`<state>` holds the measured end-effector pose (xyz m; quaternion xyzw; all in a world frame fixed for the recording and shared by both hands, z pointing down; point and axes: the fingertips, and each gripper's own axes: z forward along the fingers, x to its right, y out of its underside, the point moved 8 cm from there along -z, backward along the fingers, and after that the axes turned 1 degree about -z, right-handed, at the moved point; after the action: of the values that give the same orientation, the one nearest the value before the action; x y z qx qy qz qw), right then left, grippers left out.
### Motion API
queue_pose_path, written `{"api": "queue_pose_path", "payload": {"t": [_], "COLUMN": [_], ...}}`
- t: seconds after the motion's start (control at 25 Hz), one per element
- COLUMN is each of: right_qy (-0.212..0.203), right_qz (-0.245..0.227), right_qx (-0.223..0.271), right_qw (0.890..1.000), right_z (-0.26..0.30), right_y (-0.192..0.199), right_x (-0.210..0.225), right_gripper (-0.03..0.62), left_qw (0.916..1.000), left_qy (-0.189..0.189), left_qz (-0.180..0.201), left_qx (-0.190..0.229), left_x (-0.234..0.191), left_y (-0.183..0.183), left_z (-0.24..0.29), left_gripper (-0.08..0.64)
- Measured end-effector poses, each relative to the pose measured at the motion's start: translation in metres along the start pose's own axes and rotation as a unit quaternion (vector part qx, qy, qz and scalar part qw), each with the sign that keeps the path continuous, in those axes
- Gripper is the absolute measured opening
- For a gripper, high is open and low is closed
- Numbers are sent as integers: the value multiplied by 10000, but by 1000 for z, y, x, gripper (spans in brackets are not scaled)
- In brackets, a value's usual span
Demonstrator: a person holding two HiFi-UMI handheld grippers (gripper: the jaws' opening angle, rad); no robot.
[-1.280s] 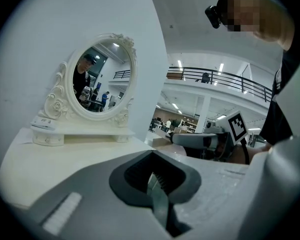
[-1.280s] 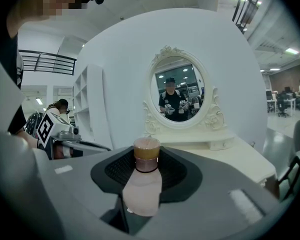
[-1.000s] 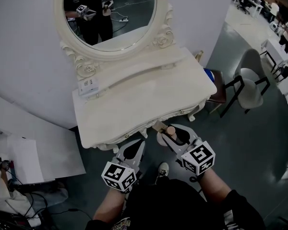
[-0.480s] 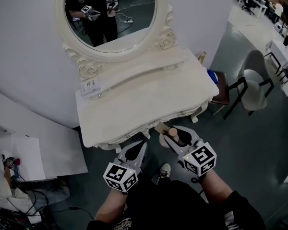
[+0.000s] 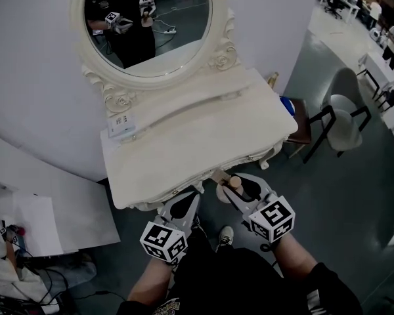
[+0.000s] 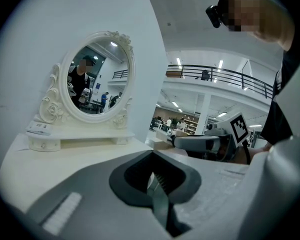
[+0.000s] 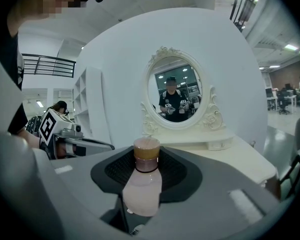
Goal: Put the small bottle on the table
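Right gripper (image 5: 231, 186) had its fingers clamped on the bottle (image 7: 142, 181). Pale pink body, tan cap, and the cap end stuck out past the fingertips toward the mirror (image 5: 148, 18). In the head view the bottle sat just off the near edge of the worktop (image 5: 190, 143), right of centre, over the floor and not on the surface.

Left gripper (image 5: 184, 202) had its fingers together with nothing between them. It was held beside the right one, also just short of the near edge.

The worktop was cream with a raised shelf along its far side under the oval mirror. A small white card (image 5: 121, 123) lay at the far left. The mirror showed the person with both grippers. A chair (image 5: 338, 110) stood well off to the right on the grey floor. White sheets (image 5: 36, 225) lay on the floor, left of the worktop.
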<state>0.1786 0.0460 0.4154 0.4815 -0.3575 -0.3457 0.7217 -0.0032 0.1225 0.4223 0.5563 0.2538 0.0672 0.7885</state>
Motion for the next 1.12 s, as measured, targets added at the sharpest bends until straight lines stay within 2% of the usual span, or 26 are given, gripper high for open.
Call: {"api": "queue_pose_path", "payload": {"t": [0.6, 1.12], "right_qy": [355, 544], "right_qz": [136, 133], "right_qx": [56, 110], "right_qw": [9993, 9984], "right_z": [30, 56], "right_y": [-14, -30], "right_x": [8, 4], "right_gripper": [167, 167], "left_qw": [9993, 9984], "left_qy": [330, 547], "left_qz": [84, 142], "left_qx": [-121, -63], "left_x": [-38, -67], "left_y": [-24, -42], "left_z": [17, 19], "left_gripper": [0, 0]}}
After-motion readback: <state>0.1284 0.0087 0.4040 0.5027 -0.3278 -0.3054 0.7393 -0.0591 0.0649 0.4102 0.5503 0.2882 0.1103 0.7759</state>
